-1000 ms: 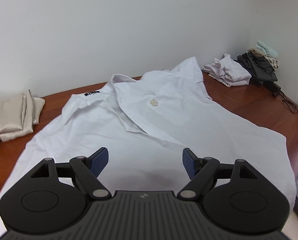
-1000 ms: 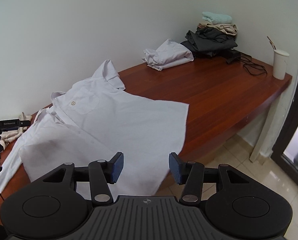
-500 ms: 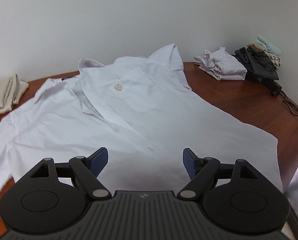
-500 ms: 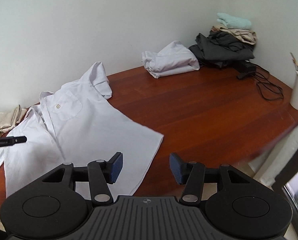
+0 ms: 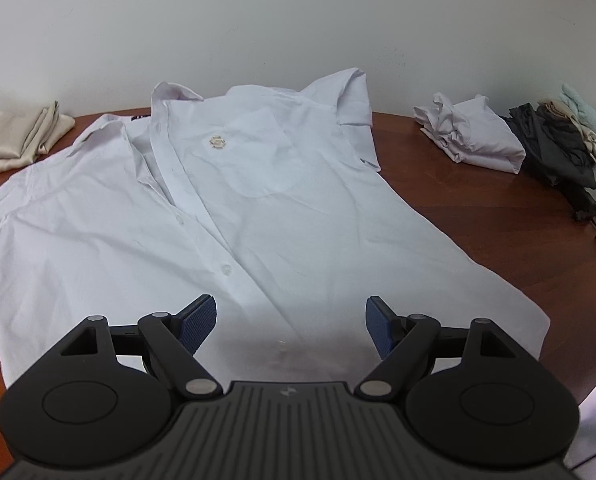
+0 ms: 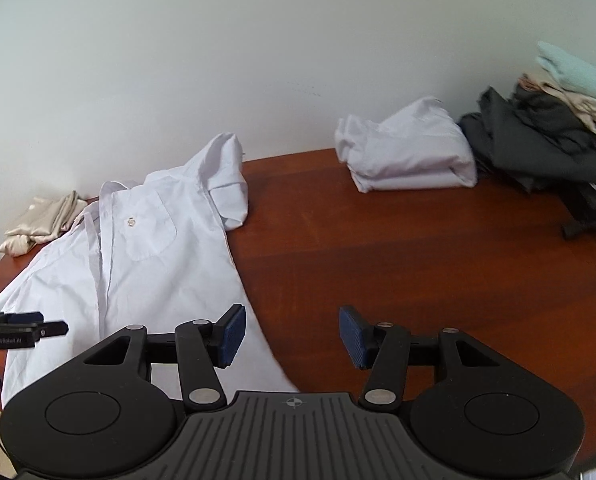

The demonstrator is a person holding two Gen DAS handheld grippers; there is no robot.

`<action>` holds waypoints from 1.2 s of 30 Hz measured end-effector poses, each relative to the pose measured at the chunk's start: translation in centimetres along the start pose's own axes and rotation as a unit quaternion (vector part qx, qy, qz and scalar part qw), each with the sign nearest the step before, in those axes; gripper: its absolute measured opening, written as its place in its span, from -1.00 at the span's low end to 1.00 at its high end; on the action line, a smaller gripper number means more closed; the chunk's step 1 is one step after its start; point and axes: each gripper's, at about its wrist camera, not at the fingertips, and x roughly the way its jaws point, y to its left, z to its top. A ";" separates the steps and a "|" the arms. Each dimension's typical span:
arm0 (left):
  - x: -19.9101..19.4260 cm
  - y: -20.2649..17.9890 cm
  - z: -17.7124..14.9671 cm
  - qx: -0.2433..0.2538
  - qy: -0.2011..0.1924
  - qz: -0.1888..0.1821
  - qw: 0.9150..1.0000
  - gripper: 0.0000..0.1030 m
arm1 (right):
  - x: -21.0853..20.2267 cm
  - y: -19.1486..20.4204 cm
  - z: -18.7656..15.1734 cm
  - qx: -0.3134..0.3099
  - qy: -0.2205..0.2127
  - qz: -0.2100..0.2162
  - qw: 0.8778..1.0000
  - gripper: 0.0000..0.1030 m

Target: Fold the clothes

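A white short-sleeved shirt (image 5: 226, 208) lies spread front-up on the brown table (image 5: 497, 216), collar toward the wall, with a chest pocket and a small badge. My left gripper (image 5: 290, 330) hovers open over the shirt's lower hem, nothing between its blue pads. In the right wrist view the same shirt (image 6: 158, 256) covers the left part of the table. My right gripper (image 6: 292, 338) stands open above the shirt's right hem edge and bare wood, holding nothing. The left gripper's tip (image 6: 22, 328) shows at that view's left edge.
A folded white garment (image 6: 409, 160) lies near the wall, with a stack of dark, beige and mint clothes (image 6: 545, 128) to its right. A black adapter and cables (image 6: 593, 216) sit at the far right. Folded beige cloth (image 5: 14, 136) rests at the far left.
Both grippers have swept sideways: the shirt has slid left in the right wrist view and now fills the left wrist view more centrally. The floor and cup have left the right wrist view. Both jaws stay unchanged.
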 end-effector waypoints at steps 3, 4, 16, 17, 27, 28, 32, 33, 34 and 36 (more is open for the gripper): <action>0.3 -2.4 -0.8 -0.002 0.004 0.018 1.000 0.65 | 2.5 -1.2 2.5 -0.027 0.001 0.031 0.999 0.07; 0.4 -3.1 -1.0 -0.007 0.005 0.027 1.000 0.65 | 3.3 -1.7 3.4 -0.035 0.002 0.043 0.998 0.07; 2.5 -7.5 -3.8 -0.167 0.039 0.179 0.969 0.65 | 13.6 -5.4 11.3 -0.139 0.040 0.172 0.974 0.07; 2.7 -7.9 -3.9 -0.175 0.040 0.186 0.966 0.65 | 14.4 -5.5 11.7 -0.148 0.042 0.178 0.972 0.07; 1.9 -10.9 -2.6 -0.192 0.036 0.225 0.955 0.65 | 24.8 -5.5 14.2 -0.187 0.066 0.218 0.956 0.07; 1.7 -11.0 -2.3 -0.193 0.034 0.228 0.954 0.65 | 26.0 -5.2 14.4 -0.186 0.069 0.222 0.955 0.07; 0.9 -10.8 -0.9 -0.201 0.018 0.239 0.950 0.65 | 30.0 -3.7 14.9 -0.187 0.075 0.237 0.950 0.07; 0.8 -10.7 -0.6 -0.204 0.016 0.242 0.949 0.65 | 30.9 -3.3 15.1 -0.184 0.076 0.242 0.950 0.07; 0.7 -10.5 -0.2 -0.206 0.014 0.245 0.947 0.65 | 31.8 -2.9 15.3 -0.179 0.076 0.247 0.949 0.07; 0.7 -10.2 0.3 -0.210 0.013 0.249 0.945 0.65 | 33.5 -2.0 15.7 -0.174 0.078 0.254 0.948 0.07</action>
